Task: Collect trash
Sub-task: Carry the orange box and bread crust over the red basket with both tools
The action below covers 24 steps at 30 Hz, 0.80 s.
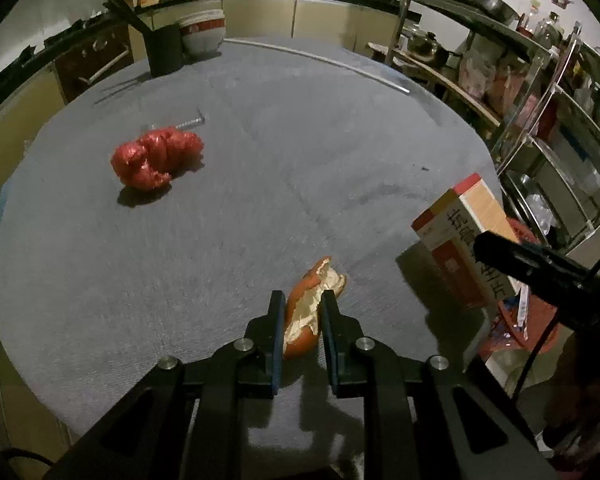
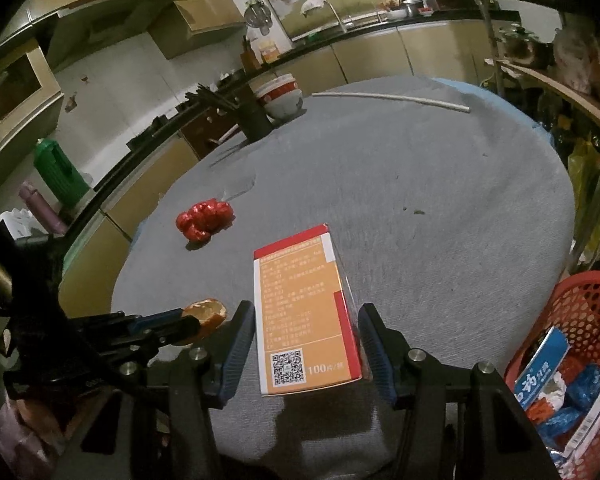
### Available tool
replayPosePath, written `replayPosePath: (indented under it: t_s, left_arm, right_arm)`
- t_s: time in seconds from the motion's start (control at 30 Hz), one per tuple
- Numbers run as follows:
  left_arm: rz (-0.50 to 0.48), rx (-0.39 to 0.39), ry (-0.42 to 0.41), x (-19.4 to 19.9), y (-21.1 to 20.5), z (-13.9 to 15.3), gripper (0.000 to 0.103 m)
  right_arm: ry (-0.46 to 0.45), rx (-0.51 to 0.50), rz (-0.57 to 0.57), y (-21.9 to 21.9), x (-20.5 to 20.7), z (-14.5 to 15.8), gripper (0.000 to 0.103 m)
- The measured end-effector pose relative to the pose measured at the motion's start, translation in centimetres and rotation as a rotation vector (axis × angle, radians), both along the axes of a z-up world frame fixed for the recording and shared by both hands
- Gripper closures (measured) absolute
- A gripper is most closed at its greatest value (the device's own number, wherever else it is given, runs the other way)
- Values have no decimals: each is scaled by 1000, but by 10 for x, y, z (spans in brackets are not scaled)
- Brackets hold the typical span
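My left gripper is shut on a piece of orange peel, held just above the grey tablecloth; it also shows in the right wrist view. My right gripper is shut on an orange and red carton box, which shows at the right of the left wrist view. A crumpled red wrapper lies on the table farther off, also seen in the right wrist view.
A red mesh basket with blue and white packaging stands past the table's right edge. A black utensil holder, a bowl and a white rod sit at the far side. Shelves crowd the right.
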<state>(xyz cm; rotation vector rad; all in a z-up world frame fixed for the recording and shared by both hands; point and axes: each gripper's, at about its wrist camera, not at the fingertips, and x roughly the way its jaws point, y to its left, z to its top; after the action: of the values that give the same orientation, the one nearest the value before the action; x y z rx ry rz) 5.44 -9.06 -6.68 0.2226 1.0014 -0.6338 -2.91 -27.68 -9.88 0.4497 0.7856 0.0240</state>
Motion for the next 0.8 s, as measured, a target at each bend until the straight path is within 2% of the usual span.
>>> replayPosePath:
  t_s: [0.4, 0.8]
  left_arm:
    - [32, 97, -130, -19, -24, 24, 85]
    - [-17, 138, -202, -33, -59, 35, 85]
  right_arm:
    - [-30, 9, -34, -18, -18, 5, 47]
    - [-48, 15, -94, -46, -42, 6, 47]
